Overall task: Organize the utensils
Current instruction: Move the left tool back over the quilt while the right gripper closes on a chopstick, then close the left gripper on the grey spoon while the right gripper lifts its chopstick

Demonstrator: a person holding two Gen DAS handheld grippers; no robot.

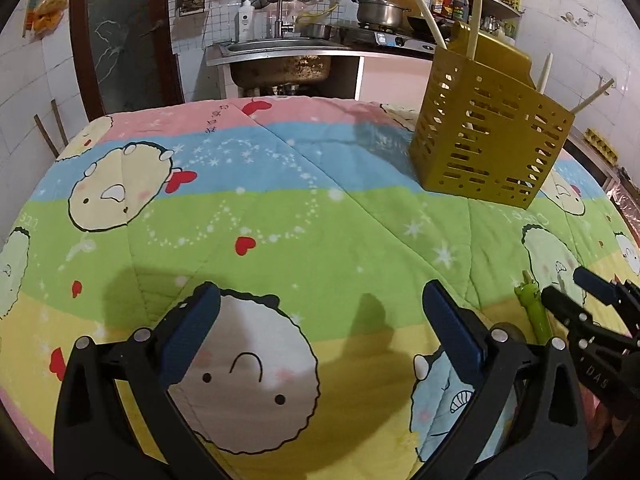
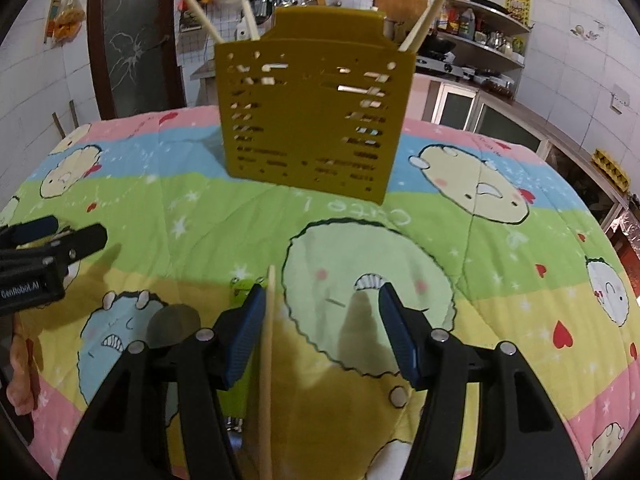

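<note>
A mustard-yellow slotted utensil holder (image 1: 486,132) stands upright on the quilt-covered table (image 1: 280,220), with several pale chopsticks (image 1: 476,16) sticking out of its top. It stands straight ahead in the right wrist view (image 2: 312,120). My right gripper (image 2: 322,324) is open, low over the quilt, around a single chopstick (image 2: 267,360) that lies beside its left pad. A green-handled utensil (image 2: 240,288) lies just left of that pad, partly hidden; it also shows in the left wrist view (image 1: 534,304). My left gripper (image 1: 320,332) is open and empty above the quilt.
The right gripper shows at the right edge of the left wrist view (image 1: 592,320); the left gripper shows at the left edge of the right wrist view (image 2: 48,252). Behind the table are a sink (image 1: 280,56), a stove with a pot (image 1: 380,10) and shelves (image 2: 480,36).
</note>
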